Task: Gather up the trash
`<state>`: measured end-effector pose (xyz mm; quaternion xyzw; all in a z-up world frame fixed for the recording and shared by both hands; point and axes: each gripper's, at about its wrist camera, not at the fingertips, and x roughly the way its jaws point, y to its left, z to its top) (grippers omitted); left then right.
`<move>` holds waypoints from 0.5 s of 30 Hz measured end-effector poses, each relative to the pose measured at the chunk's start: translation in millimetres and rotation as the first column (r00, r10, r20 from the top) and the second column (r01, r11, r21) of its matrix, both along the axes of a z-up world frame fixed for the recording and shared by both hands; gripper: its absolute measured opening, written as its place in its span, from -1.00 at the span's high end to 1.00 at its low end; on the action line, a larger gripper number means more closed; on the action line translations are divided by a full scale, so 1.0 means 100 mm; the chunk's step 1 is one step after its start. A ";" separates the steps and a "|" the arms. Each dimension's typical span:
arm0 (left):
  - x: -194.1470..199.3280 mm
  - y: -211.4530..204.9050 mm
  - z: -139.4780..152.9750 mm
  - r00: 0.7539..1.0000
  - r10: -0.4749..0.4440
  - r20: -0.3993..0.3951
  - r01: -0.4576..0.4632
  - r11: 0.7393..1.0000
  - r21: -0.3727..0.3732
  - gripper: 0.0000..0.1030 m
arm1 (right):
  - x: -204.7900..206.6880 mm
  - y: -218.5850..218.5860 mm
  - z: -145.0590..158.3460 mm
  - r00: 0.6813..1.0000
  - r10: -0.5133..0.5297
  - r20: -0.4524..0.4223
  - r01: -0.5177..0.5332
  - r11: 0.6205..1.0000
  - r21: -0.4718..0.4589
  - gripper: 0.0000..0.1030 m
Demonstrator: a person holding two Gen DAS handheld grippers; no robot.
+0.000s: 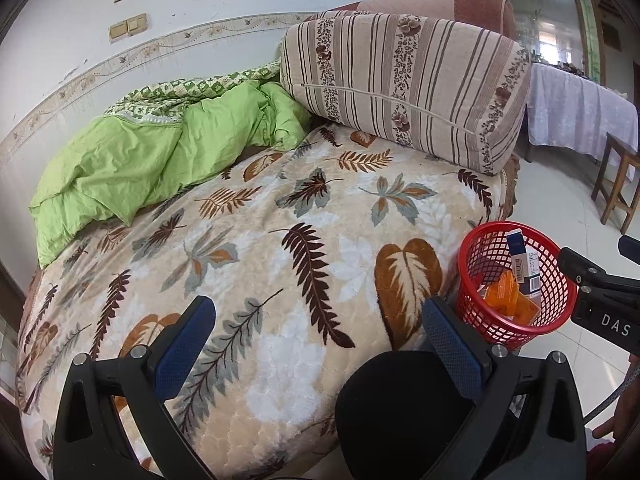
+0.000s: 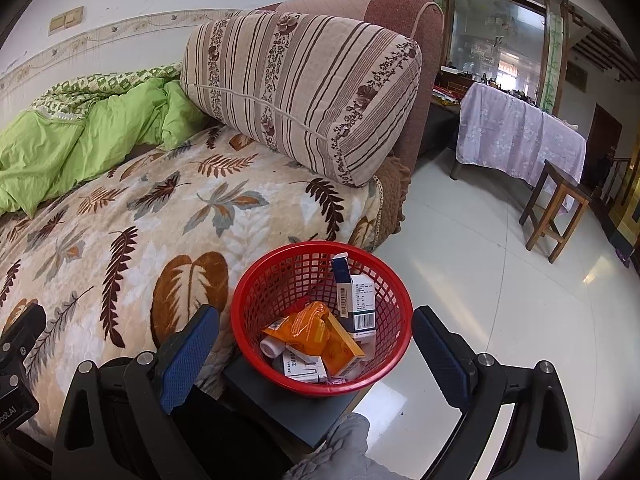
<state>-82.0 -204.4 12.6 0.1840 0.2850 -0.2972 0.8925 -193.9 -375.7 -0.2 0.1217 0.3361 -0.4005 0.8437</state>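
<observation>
A red mesh basket (image 2: 280,276) stands on a dark stool (image 2: 288,404) beside the bed. It holds an orange packet (image 2: 304,324), an orange box (image 2: 340,352), a blue-and-white carton (image 2: 356,296) and other small packs. My right gripper (image 2: 316,344) is open and empty, hovering over the basket. The basket also shows at the right of the left wrist view (image 1: 488,264). My left gripper (image 1: 320,344) is open and empty above the leaf-patterned blanket (image 1: 280,240). The right gripper's body (image 1: 600,292) shows at the left wrist view's right edge.
A green quilt (image 1: 140,152) lies bunched at the bed's far left. A striped cushion (image 2: 304,88) leans on the pink sofa arm (image 2: 404,40). A wooden stool (image 2: 560,208) and a cloth-covered table (image 2: 520,136) stand on the white tiled floor (image 2: 480,280).
</observation>
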 end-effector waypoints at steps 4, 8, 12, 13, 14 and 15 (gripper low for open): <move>-0.01 0.00 -0.01 1.000 -0.002 -0.001 0.002 1.000 0.004 -0.99 | 0.00 0.01 -0.01 1.000 0.000 -0.005 0.000 1.000 0.004 -0.90; -0.01 -0.01 -0.01 1.000 0.000 -0.002 0.000 1.000 0.001 -0.99 | 0.01 0.02 -0.01 1.000 0.002 -0.008 -0.002 1.000 0.004 -0.90; -0.01 -0.01 -0.01 1.000 -0.001 -0.002 0.001 1.000 0.004 -0.99 | 0.01 0.02 -0.01 1.000 0.003 -0.010 -0.003 1.000 0.004 -0.90; -0.01 -0.01 -0.01 1.000 -0.001 -0.002 0.001 1.000 0.003 -0.99 | 0.01 0.03 -0.01 1.000 0.004 -0.011 -0.004 1.000 0.004 -0.90; -0.01 0.00 -0.01 1.000 0.000 -0.002 0.000 1.000 0.002 -0.99 | 0.01 0.03 -0.01 1.000 0.004 -0.010 -0.004 1.000 0.004 -0.90; -0.01 0.00 -0.01 1.000 -0.001 -0.002 0.001 1.000 0.002 -0.99 | 0.01 0.03 -0.01 1.000 0.004 -0.010 -0.004 1.000 0.005 -0.90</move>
